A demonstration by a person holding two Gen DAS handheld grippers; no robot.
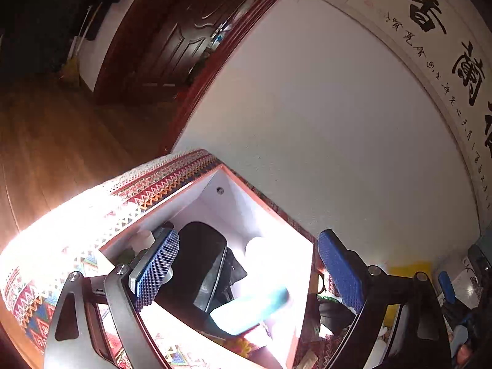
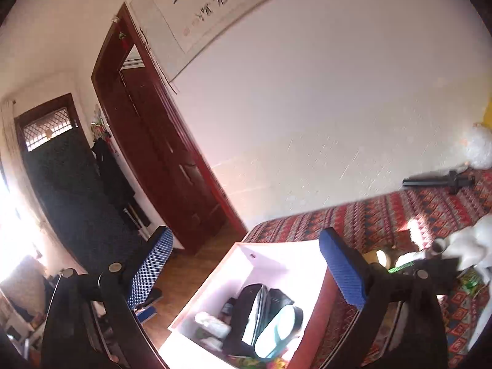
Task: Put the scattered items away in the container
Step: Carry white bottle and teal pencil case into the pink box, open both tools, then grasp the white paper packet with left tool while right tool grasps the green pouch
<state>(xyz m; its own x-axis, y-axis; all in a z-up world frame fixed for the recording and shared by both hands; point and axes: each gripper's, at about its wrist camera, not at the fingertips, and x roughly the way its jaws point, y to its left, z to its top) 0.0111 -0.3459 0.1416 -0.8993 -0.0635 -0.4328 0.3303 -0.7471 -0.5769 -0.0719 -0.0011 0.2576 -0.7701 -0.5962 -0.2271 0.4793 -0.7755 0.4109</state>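
Observation:
The container (image 1: 233, 206) is a box with white inner walls and a red rim, standing on a patterned cloth (image 1: 77, 221). Inside it lie a black case (image 1: 200, 261), a white bottle (image 1: 258, 249) and a blurred white and teal item (image 1: 252, 307). My left gripper (image 1: 246, 273) hangs open just over the box, nothing between its blue pads (image 1: 155, 269). In the right wrist view the same box (image 2: 276, 261) holds the black case (image 2: 252, 310), an oval teal-rimmed item (image 2: 278, 332) and a white item (image 2: 212, 323). My right gripper (image 2: 246, 276) is open and empty above it.
A white wall with a calligraphy scroll (image 1: 430, 46) runs behind the box. A dark red door frame (image 2: 172, 160) and wooden floor (image 1: 46, 141) lie to the left. On the patterned cloth (image 2: 384, 218) to the right lie a black tripod-like thing (image 2: 439, 181), a white object (image 2: 470, 246) and a green item (image 2: 402, 266).

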